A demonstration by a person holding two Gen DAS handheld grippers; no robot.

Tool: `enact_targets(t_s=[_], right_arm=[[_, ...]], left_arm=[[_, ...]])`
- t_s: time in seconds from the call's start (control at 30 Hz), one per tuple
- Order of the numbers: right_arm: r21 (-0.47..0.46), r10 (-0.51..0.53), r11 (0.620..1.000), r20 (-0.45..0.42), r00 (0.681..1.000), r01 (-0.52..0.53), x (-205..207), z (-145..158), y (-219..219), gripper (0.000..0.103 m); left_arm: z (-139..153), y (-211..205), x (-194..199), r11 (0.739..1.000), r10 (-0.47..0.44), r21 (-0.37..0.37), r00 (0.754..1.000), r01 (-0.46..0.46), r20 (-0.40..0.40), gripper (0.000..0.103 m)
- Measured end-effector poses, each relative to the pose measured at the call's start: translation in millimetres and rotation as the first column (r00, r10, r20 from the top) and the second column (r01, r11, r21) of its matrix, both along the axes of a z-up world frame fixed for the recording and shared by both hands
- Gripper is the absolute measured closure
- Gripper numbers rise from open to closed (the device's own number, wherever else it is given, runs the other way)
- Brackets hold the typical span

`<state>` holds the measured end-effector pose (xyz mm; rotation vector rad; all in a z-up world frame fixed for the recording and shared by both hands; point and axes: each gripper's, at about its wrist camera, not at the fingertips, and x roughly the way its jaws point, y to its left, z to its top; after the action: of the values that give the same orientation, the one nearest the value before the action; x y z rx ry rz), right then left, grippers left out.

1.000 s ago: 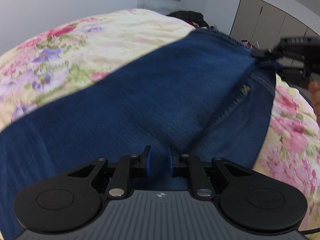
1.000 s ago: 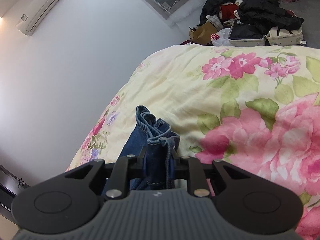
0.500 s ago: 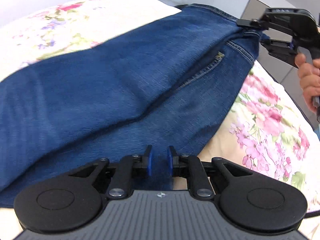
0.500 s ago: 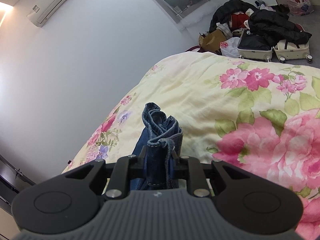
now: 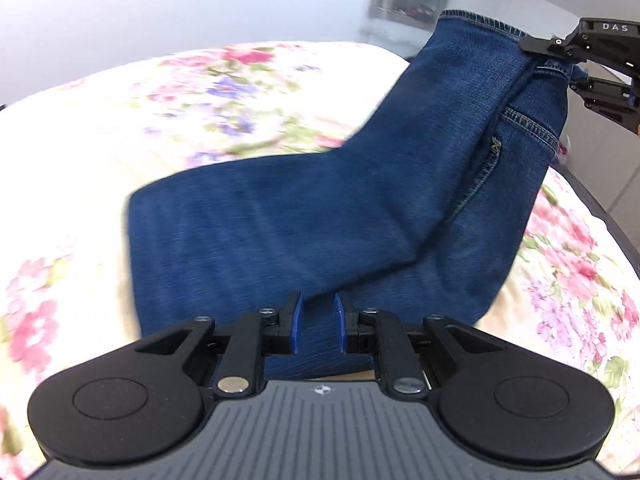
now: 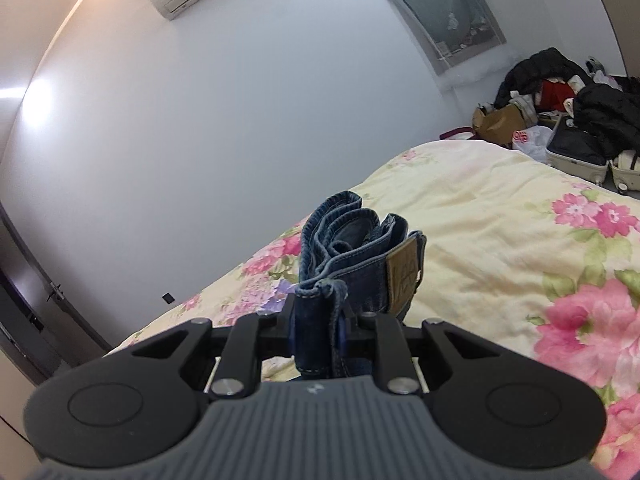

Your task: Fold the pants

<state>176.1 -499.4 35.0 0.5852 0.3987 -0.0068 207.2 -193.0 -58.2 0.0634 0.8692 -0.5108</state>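
jeans (image 5: 320, 216) are mid-fold, not finished. left gripper (image 5: 317, 328) is clenched on denim at the near edge, cloth pinched between its blue pads, and the right gripper (image 6: 317, 332) is clamped on the bunched waistband (image 6: 356, 248), brown leather patch (image 6: 404, 270) showing beside it. in the left view the right gripper sits top right, holding the waist end up off the floral bedspread (image 5: 200, 92), so the upper part of the jeans hangs raised while the lower part lies across the bed. legs look already laid one on the other, judging by the single narrow band of denim. left to do: carry the lifted end over, lay it flat on the rest, let go, smooth. where the hem end lies is out of frame, cannot tell. clutter pile (image 6: 560, 108) on the floor far off, not involved.
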Motion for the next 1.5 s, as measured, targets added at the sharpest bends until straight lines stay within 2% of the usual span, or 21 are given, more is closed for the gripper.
enact_targets(t_s=[0.17, 0.27, 0.4, 0.53, 0.6, 0.67, 0.7, 0.77, 0.87, 0.93, 1.07, 1.1, 1.13, 1.17, 1.2, 1.3, 1.4, 1.5], right_arm=[[-0.036, 0.132, 0.991, -0.013, 0.991, -0.132, 17, 5, 74, 0.090], [-0.049, 0.215, 0.975, -0.045, 0.976, -0.217, 30, -11, 122, 0.090], [-0.021, 0.306, 0.950, -0.153, 0.940, -0.313, 47, -63, 186, 0.090], [-0.017, 0.374, 0.915, -0.347, 0.860, -0.404, 57, -130, 241, 0.090], [-0.059, 0.370, 0.906, -0.369, 0.853, -0.419, 53, -145, 254, 0.089], [-0.075, 0.374, 0.899, -0.381, 0.846, -0.431, 53, -147, 258, 0.087], [-0.054, 0.383, 0.898, -0.389, 0.838, -0.436, 56, -146, 257, 0.085], [0.025, 0.418, 0.894, -0.401, 0.815, -0.447, 63, -144, 253, 0.071], [0.041, 0.441, 0.882, -0.420, 0.793, -0.469, 63, -133, 256, 0.071], [0.002, 0.438, 0.878, -0.406, 0.802, -0.479, 59, -118, 257, 0.070], [-0.172, 0.347, 0.885, -0.376, 0.859, -0.433, 60, -89, 240, 0.071], [-0.209, 0.321, 0.885, -0.373, 0.870, -0.416, 62, -85, 232, 0.073], [-0.235, 0.294, 0.888, -0.374, 0.880, -0.396, 66, -83, 223, 0.080], [-0.252, 0.264, 0.893, -0.378, 0.887, -0.373, 70, -83, 212, 0.085], [-0.263, 0.240, 0.897, -0.383, 0.892, -0.354, 73, -84, 201, 0.086], [-0.309, 0.175, 0.901, -0.384, 0.906, -0.305, 81, -88, 170, 0.090], [-0.337, 0.131, 0.902, -0.381, 0.915, -0.270, 87, -97, 142, 0.090], [-0.320, 0.125, 0.911, -0.387, 0.913, -0.260, 93, -110, 122, 0.091]], left_arm=[[1, 51, 3, 0.996, 0.091, -0.015, 0.996, -0.091, 0.004, 0.085], [-4, 86, 6, 0.986, 0.162, -0.027, 0.987, -0.163, -0.010, 0.085], [-18, 124, 6, 0.972, 0.228, -0.041, 0.973, -0.230, -0.044, 0.085], [-30, 158, 5, 0.962, 0.265, -0.049, 0.961, -0.269, -0.074, 0.085], [-34, 169, 3, 0.957, 0.279, -0.063, 0.956, -0.284, -0.088, 0.085], [-36, 176, 4, 0.953, 0.283, -0.084, 0.954, -0.291, -0.099, 0.085], [-35, 178, 5, 0.951, 0.284, -0.097, 0.953, -0.294, -0.104, 0.085], [-34, 179, 7, 0.948, 0.281, -0.121, 0.953, -0.293, -0.111, 0.085], [-28, 179, 9, 0.945, 0.265, -0.173, 0.959, -0.279, -0.101, 0.082], [-21, 180, 12, 0.939, 0.259, -0.211, 0.962, -0.272, -0.088, 0.075], [-14, 182, 31, 0.916, 0.229, -0.313, 0.967, -0.253, -0.112, 0.074], [-13, 180, 36, 0.906, 0.215, -0.346, 0.969, -0.243, -0.117, 0.074], [-12, 177, 43, 0.898, 0.205, -0.371, 0.971, -0.235, -0.119, 0.072], [-11, 173, 49, 0.895, 0.201, -0.381, 0.972, -0.231, -0.118, 0.071], [-10, 168, 56, 0.893, 0.195, -0.391, 0.974, -0.225, -0.117, 0.069], [-14, 152, 80, 0.876, 0.159, -0.438, 0.979, -0.199, -0.127, 0.056], [-29, 140, 111, 0.833, 0.128, -0.514, 0.975, -0.205, -0.181, 0.049], [-51, 132, 144, 0.805, 0.161, -0.526, 0.954, -0.275, -0.253, 0.049]])
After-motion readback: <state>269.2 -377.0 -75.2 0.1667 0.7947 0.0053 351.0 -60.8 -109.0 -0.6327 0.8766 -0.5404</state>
